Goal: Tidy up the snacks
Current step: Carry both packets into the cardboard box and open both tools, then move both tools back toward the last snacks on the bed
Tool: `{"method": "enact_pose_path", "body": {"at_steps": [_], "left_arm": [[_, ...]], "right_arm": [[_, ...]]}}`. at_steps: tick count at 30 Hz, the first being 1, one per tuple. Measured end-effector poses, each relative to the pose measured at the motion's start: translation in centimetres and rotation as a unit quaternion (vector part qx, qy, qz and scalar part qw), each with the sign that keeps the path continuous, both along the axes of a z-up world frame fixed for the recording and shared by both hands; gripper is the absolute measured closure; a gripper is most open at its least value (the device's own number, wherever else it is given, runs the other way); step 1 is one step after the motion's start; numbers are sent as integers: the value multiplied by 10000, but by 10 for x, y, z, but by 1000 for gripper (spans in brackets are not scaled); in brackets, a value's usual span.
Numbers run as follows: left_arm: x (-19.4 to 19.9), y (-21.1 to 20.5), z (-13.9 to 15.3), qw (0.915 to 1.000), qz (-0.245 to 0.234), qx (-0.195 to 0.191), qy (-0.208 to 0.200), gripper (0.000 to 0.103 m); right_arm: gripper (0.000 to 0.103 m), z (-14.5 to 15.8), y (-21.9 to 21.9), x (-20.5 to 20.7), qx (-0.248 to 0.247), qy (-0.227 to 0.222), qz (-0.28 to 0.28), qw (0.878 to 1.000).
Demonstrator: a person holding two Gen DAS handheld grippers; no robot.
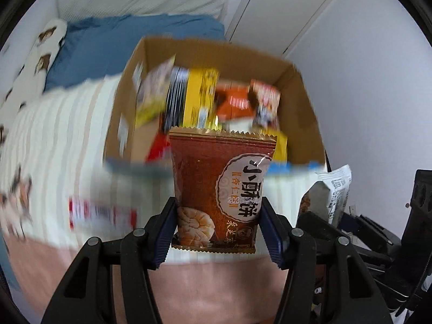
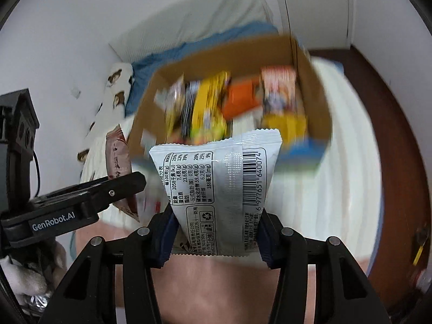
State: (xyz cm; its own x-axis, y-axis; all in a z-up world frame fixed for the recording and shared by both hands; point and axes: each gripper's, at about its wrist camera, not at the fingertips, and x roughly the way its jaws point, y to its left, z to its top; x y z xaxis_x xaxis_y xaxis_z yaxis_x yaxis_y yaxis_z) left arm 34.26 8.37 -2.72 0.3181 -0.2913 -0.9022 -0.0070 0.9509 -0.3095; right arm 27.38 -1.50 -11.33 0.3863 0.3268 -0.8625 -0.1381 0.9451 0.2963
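My left tongs (image 1: 217,229) pinch a brown biscuit packet (image 1: 220,189) and my right tongs (image 2: 216,236) a white snack packet (image 2: 216,189), both held above the bed (image 1: 54,135) short of the part-filled cardboard box (image 1: 302,102); dropping both in remains, one red-and-white packet (image 1: 102,214) left near the bed's edge.

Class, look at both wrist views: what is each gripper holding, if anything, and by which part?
Left gripper: brown pastry packet, clamped across its lower sides. Right gripper: white snack packet, gripped likewise near its bottom end.
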Motion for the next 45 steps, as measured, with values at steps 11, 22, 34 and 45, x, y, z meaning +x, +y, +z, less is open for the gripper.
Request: {"method": "enact_pose_path", "body": {"at_steps": [11, 22, 34, 45], "left_arm": [[128, 45, -60, 9951, 169, 593, 771, 47], [145, 53, -101, 9907, 156, 542, 1241, 8], [132, 36, -79, 9933, 25, 774, 852, 7], [77, 22, -38, 9936, 165, 1092, -238, 7]], "right_arm": [[50, -23, 6, 150, -550, 529, -113, 9970], [8, -69, 7, 182, -799, 1262, -100, 9887], [5, -62, 4, 170, -1126, 1132, -166, 9870], [5, -17, -5, 113, -1297, 344, -331, 9904]]}}
